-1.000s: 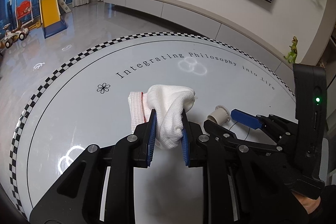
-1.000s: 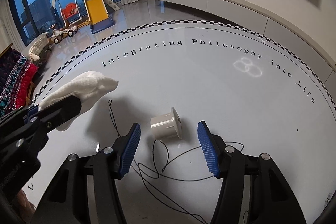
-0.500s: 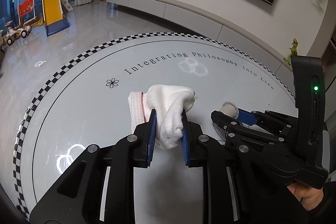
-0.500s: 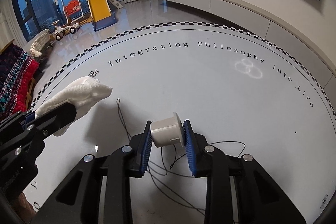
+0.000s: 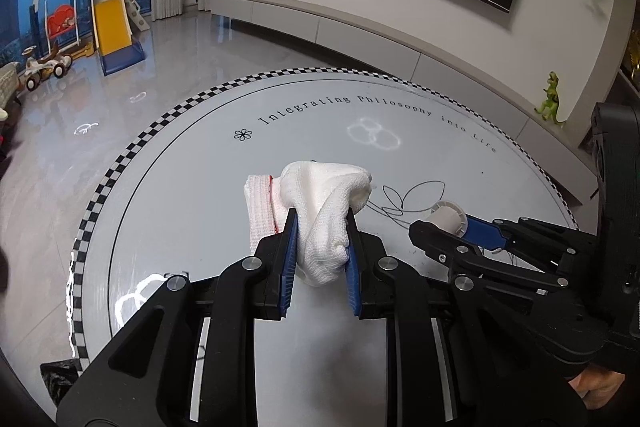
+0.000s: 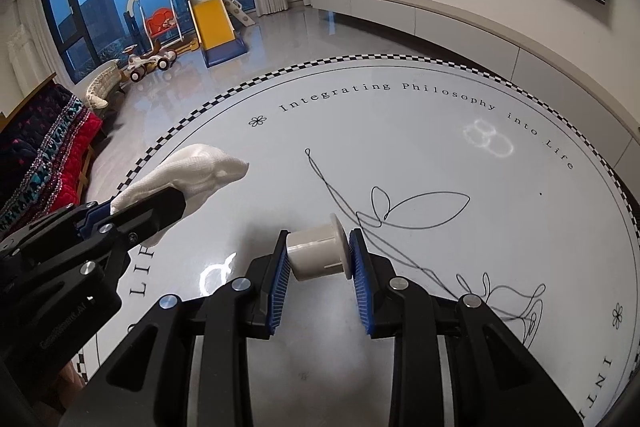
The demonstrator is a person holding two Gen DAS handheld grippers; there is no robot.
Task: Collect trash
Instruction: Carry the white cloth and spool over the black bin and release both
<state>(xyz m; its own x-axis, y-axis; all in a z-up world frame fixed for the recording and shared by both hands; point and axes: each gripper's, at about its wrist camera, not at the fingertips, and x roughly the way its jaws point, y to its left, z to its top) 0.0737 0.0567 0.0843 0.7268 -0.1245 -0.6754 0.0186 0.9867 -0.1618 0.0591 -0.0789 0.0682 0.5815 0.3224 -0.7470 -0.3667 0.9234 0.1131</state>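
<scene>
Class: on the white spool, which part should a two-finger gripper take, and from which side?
Grip the spool across its two flat ends, approaching side-on to its axis from above: the parallel end faces suit flat pads, and the flange blocks slipping. The right gripper holds it so.

cloth [image 5: 320, 211] in left tongs [image 5: 320, 259] | spool [image 6: 316, 255] in right tongs [image 6: 320, 267] | thread [image 6: 420, 211] on table [image 6: 440, 147]

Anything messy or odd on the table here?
Yes: black thread has unwound from the white spool gripped by the right hand-held gripper and sprawls in loose loops over the round table, trailing from the spool.
</scene>
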